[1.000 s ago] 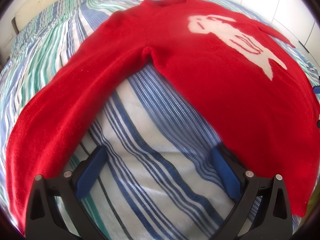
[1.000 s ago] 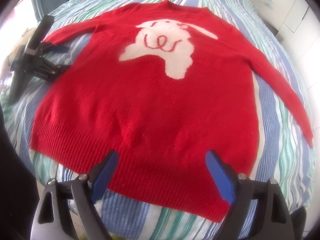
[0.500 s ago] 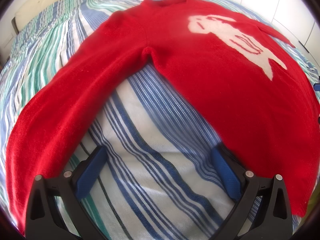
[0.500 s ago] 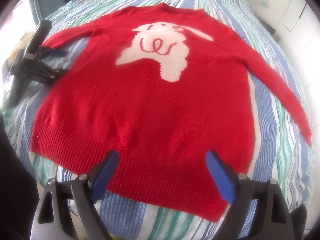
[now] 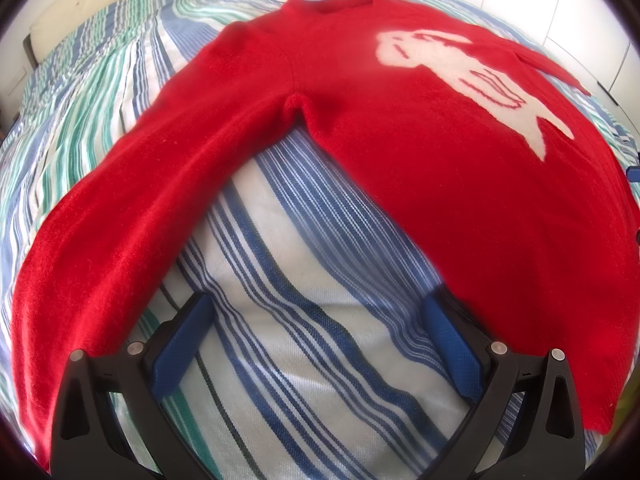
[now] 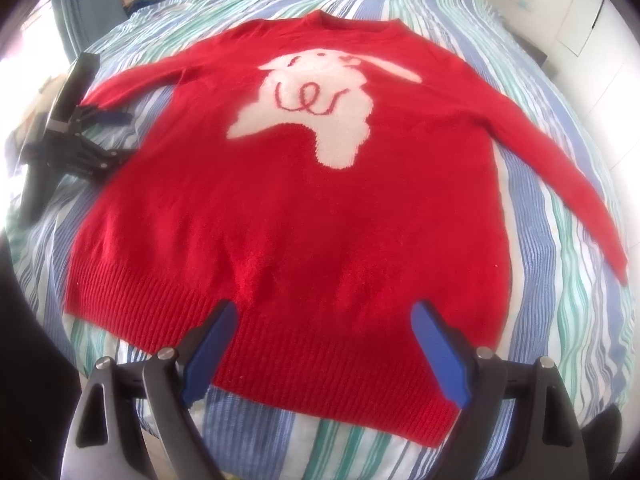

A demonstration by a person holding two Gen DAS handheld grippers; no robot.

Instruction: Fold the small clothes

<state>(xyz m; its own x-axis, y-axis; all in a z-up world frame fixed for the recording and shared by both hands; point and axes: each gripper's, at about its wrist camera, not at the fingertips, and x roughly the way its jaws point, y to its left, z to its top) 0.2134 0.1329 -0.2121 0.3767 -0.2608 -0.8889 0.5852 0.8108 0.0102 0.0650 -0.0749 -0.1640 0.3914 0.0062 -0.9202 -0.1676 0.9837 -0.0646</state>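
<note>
While both of my tongs hang above the bed, I note one red sweater (image 6: 304, 216) lying flat and face up on the striped bedspread (image 6: 560, 272). Its knit is soft and fuzzy over the body, with a coarser ribbed band along the hem (image 6: 280, 360), and a white animal figure (image 6: 320, 108) with red squiggle lines sits on the chest. The long axis runs from the near hem to the far neckline (image 6: 348, 24); both sleeves spread outward, left and right, and slant toward the near side. The bedspread is woven cloth in blue, green and white stripes. My right gripper (image 6: 324, 344) stands spread wide over the hem, nothing pinched. My left gripper (image 5: 316, 336) is likewise spread over bare bedspread, between the sweater's left sleeve (image 5: 132, 216) and its body, gripping nothing. Blue pads (image 5: 180, 348) line the black fingers.
</note>
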